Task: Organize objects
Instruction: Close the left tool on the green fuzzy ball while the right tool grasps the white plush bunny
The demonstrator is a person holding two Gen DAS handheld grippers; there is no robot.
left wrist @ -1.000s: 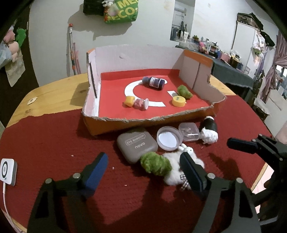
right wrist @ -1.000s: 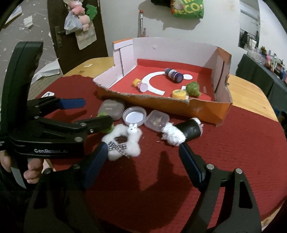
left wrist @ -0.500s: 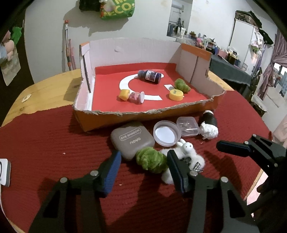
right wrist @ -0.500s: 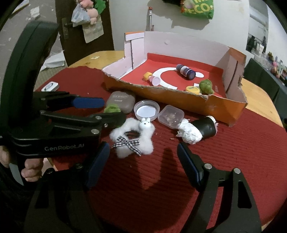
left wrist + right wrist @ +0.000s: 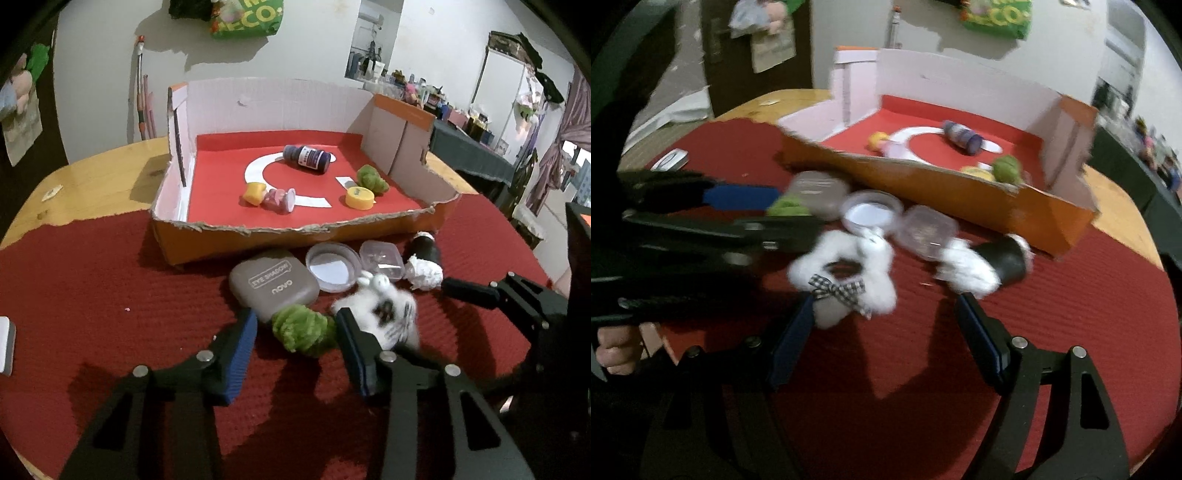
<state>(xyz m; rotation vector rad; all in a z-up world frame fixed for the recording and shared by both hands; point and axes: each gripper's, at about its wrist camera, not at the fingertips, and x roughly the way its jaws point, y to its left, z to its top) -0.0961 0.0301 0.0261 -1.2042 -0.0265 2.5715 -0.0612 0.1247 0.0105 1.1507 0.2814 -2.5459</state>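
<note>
Since a moment ago I have pushed my left gripper (image 5: 297,332) forward, so its half-narrowed blue pads now flank the green fuzzy ball (image 5: 303,330) without clamping it. That ball lies on the red cloth (image 5: 92,288) against the grey eye-shadow case (image 5: 273,286), just in front of the cardboard box (image 5: 295,240). My right gripper (image 5: 886,325) hangs wide open over the cloth, its left pad beside the white fluffy bunny scrunchie (image 5: 846,273), which looks blurred, with the black roll (image 5: 1001,260) near its right pad.
</note>
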